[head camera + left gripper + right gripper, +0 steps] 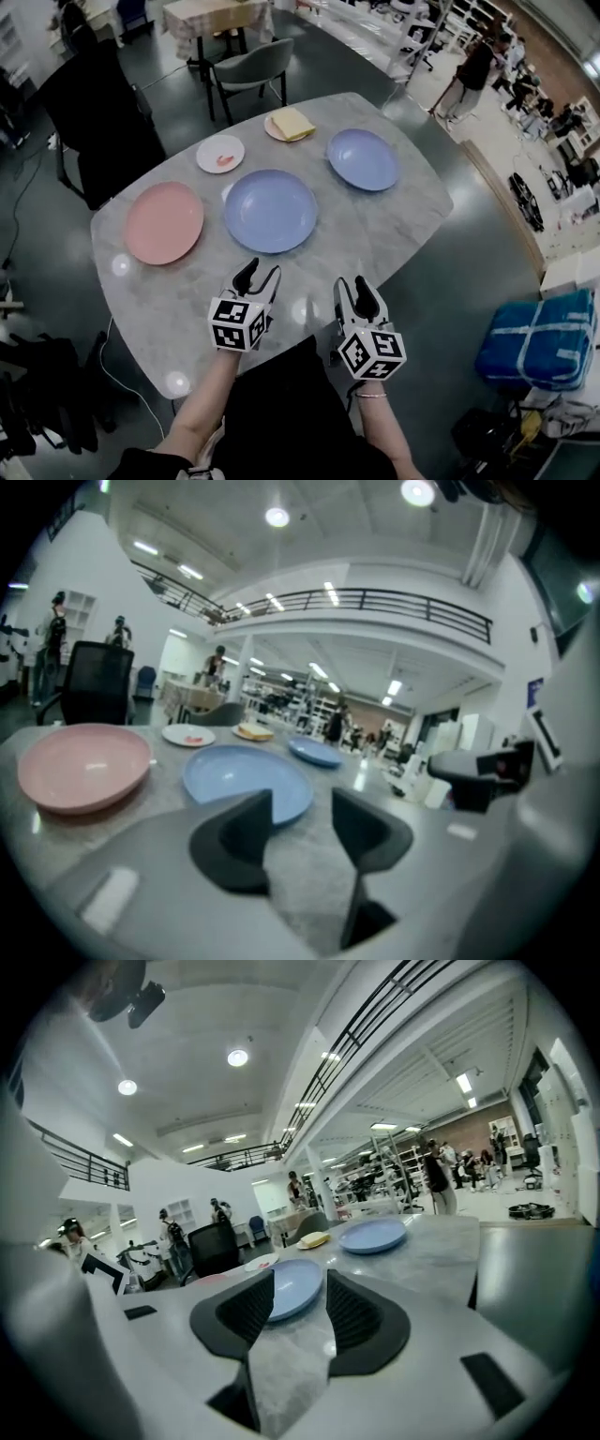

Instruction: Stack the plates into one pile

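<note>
Jaws apart on left gripper (pixel 302 803) and right gripper (pixel 298 1283); large blue plate (pixel 271 210) beyond.

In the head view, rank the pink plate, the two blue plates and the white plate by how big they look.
Largest: centre blue plate.
Next: pink plate and far blue plate, close; the far one sits farther from the camera, so unranked.
Smallest: white plate.

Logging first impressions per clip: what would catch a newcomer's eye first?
The grey table holds scattered plates: a big blue plate in the middle, a pink plate to its left. The left gripper and right gripper hover open and empty at the near edge.
</note>
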A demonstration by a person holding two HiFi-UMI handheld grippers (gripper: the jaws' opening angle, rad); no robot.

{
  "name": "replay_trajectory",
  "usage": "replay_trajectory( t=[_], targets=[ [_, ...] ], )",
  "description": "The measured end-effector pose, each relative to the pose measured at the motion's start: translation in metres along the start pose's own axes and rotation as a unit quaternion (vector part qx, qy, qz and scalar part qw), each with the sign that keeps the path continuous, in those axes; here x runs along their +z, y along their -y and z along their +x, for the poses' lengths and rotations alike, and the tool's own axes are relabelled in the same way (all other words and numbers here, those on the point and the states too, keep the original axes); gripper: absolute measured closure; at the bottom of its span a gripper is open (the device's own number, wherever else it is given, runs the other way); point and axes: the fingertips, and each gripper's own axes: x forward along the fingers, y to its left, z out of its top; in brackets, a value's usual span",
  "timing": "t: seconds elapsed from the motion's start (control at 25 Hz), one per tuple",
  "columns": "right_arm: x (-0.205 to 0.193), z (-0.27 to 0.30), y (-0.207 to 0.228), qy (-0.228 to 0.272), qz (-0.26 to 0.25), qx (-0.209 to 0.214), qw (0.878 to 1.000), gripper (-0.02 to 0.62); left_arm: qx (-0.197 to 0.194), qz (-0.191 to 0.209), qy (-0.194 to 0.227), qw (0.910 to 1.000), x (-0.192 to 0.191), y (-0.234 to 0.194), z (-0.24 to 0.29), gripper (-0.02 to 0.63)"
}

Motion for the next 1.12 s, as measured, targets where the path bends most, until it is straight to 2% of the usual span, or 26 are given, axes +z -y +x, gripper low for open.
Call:
replay_trajectory(
  t=[0.2, 0.36, 0.56, 0.8, 0.96, 1.12],
  targets=[
    [0.009, 0.052, -0.027, -0.032, -0.030, 0.110, 0.993, 0.426, 0.091, -0.027, 0.019, 0.9953, 0.004, -0.027, -0.013, 0.405],
    [0.007, 0.088, -0.054, -0.060, -0.043, 0.190, 0.979, 0.428, 0.166, -0.052, 0.034, 0.9842, 0.005, -0.051, -0.025, 0.407],
    [0.010, 0.116, -0.094, -0.079, -0.062, 0.277, 0.956, 0.434, 0.251, -0.075, 0.055, 0.9636, 0.009, -0.075, -0.053, 0.410],
    [0.002, 0.123, -0.128, -0.098, -0.082, 0.351, 0.928, 0.436, 0.333, -0.090, 0.075, 0.9354, 0.004, -0.087, -0.093, 0.410],
    [-0.005, 0.124, -0.147, -0.109, -0.096, 0.388, 0.910, 0.439, 0.380, -0.106, 0.085, 0.9149, -0.003, -0.095, -0.121, 0.411],
    [-0.014, 0.131, -0.164, -0.121, -0.112, 0.409, 0.898, 0.444, 0.413, -0.118, 0.084, 0.8993, -0.013, -0.100, -0.145, 0.411]
  ],
)
